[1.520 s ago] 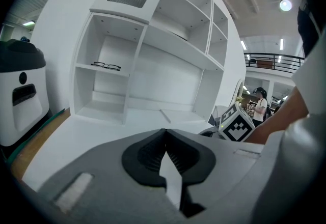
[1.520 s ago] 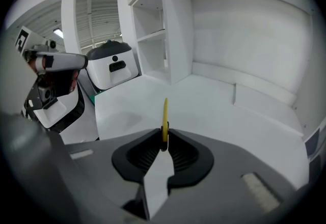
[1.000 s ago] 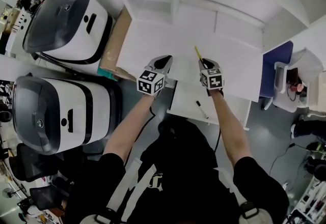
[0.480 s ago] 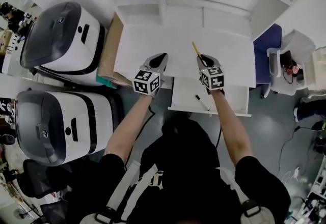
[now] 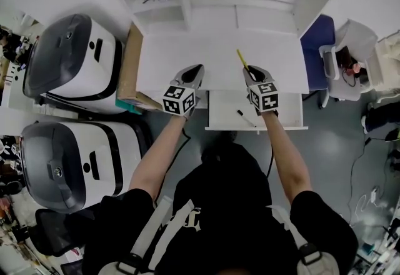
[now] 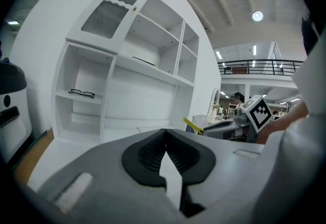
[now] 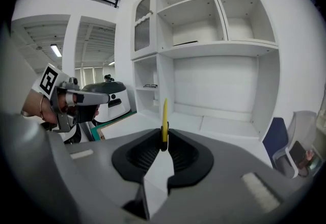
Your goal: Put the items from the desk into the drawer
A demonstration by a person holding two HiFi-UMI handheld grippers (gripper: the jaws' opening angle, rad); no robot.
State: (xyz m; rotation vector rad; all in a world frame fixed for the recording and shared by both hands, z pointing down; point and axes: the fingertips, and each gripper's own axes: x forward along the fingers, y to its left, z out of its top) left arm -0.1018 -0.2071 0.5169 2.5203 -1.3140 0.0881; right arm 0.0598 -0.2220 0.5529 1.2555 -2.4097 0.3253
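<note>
The right gripper (image 7: 164, 140), centre right in the head view, clamps the lower end of the slim yellow pen (image 7: 164, 113) upright above the white desk (image 5: 187, 58), probably for transfer to the open white drawer (image 5: 282, 115) just below it in frame, which holds a black marker (image 5: 245, 118); the left gripper (image 6: 164, 145) has its jaws together, empty.
</note>
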